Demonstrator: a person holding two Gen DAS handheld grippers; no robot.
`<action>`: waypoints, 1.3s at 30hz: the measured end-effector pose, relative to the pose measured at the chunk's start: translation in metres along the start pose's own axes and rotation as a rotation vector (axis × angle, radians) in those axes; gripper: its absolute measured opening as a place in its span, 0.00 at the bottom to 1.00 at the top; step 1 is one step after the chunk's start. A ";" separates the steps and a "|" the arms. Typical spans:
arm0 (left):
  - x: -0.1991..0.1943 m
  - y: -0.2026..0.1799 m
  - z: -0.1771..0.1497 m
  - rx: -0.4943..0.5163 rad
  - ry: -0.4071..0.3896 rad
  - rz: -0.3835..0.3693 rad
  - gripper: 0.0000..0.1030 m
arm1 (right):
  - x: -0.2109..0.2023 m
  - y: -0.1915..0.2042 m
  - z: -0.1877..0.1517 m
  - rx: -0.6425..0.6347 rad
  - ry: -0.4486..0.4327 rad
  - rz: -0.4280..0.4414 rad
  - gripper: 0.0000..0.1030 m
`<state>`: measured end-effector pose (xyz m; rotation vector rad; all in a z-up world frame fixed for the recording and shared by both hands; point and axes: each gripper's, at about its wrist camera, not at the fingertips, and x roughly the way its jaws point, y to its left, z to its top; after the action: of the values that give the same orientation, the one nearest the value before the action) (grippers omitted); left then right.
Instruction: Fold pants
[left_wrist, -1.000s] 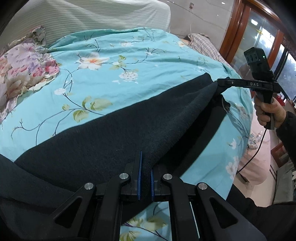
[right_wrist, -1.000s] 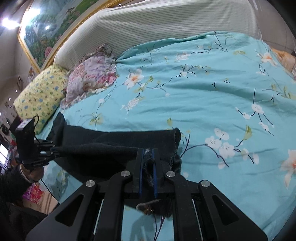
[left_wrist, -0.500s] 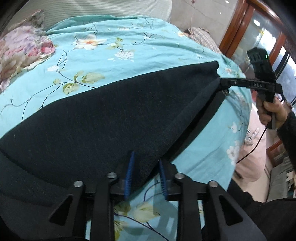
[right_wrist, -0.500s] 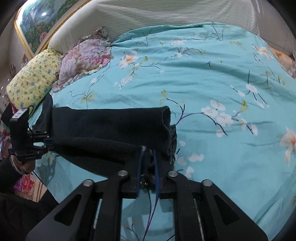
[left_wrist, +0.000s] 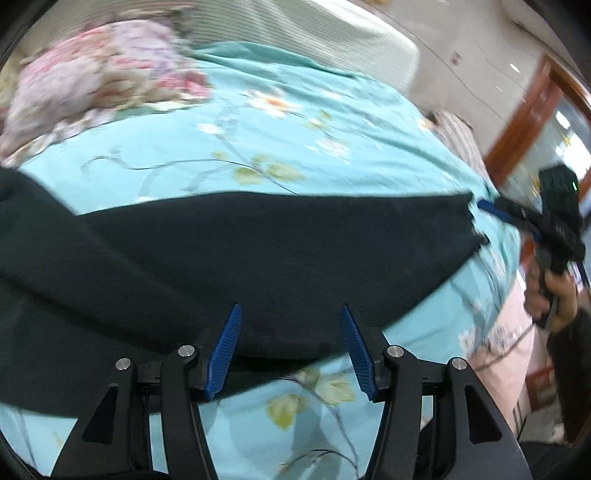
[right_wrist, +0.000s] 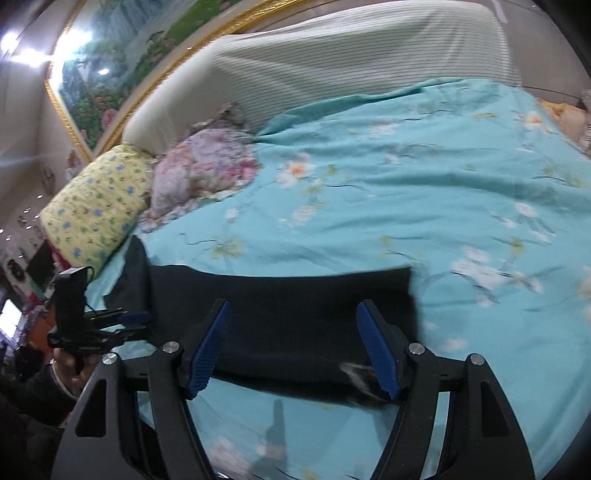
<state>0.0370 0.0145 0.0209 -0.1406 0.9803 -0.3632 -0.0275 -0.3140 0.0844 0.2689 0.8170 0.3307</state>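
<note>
Dark pants (left_wrist: 280, 254) lie flat as a long band across the near edge of the turquoise floral bedspread (left_wrist: 295, 147), apparently doubled lengthwise, leg on leg. Cuff end (right_wrist: 402, 291) sits toward the right, the wider end runs off toward the left.

Left gripper (left_wrist: 291, 347): jaws wide, holding nothing, hovering at the pants' near edge. Right gripper (right_wrist: 295, 350): also wide and empty, over the cuff end.

Judgement: lengthwise fold laid down, both grips off. Next move needs a fresh pinch on one end through both layers, then carry it across to the other end. Frames are motion-blurred, so edge alignment is unclear.
</note>
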 end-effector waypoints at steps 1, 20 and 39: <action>-0.004 0.007 0.002 -0.019 -0.007 0.018 0.58 | 0.005 0.006 0.001 -0.007 0.003 0.013 0.69; -0.037 0.125 0.058 -0.401 0.045 0.365 0.72 | 0.118 0.134 0.001 -0.166 0.162 0.305 0.69; 0.015 0.177 0.105 -0.513 0.266 0.627 0.69 | 0.220 0.232 -0.022 -0.349 0.333 0.412 0.69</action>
<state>0.1733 0.1694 0.0181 -0.2422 1.3072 0.4627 0.0544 -0.0141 0.0069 0.0499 1.0119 0.9133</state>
